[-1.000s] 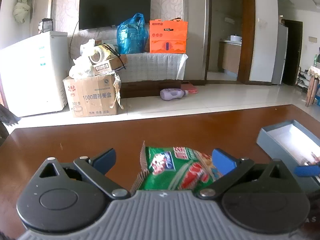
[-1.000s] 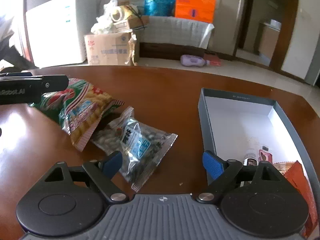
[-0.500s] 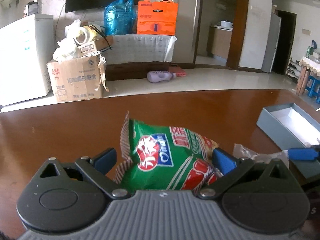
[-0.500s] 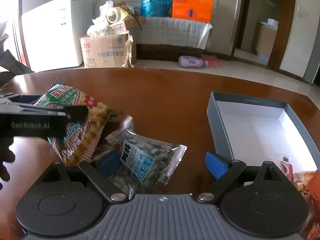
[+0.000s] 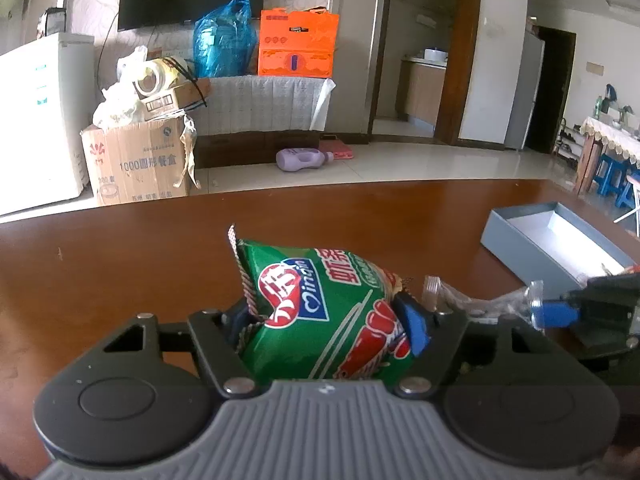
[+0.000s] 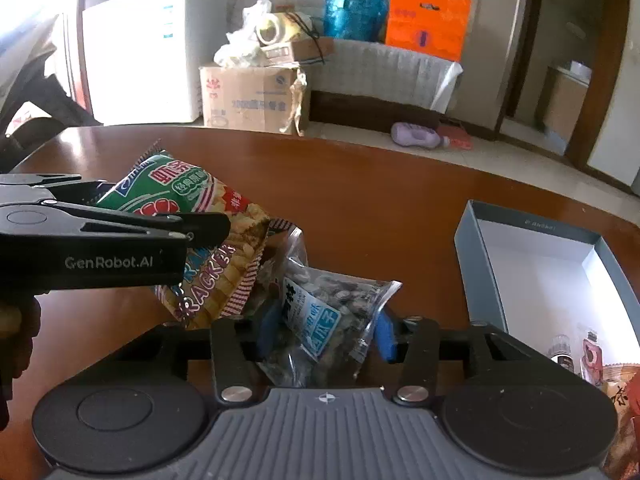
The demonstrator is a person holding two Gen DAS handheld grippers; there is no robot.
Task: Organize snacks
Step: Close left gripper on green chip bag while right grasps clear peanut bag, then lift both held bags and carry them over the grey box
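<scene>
My left gripper (image 5: 326,326) is shut on a green and red cracker bag (image 5: 320,312), its blue pads pressing both sides. In the right wrist view the same bag (image 6: 208,240) sticks out past the left gripper's black body (image 6: 100,236). My right gripper (image 6: 326,330) is shut on a clear bag of seeds with a blue label (image 6: 320,316). That bag (image 5: 480,300) also shows at the right of the left wrist view. A grey box with a white inside (image 6: 476,248) stands open on the brown table, to the right of both grippers.
The box (image 5: 516,246) holds a few small snack packets at its near end (image 6: 576,352). The table's far edge (image 5: 280,196) curves across the view. Beyond it stand a cardboard carton (image 5: 136,164), a white fridge (image 5: 36,128) and a purple bottle (image 5: 302,159) on the floor.
Both grippers have closed: the left on the cracker bag, the right on the seed bag. Both had moved in over their bags before closing.
</scene>
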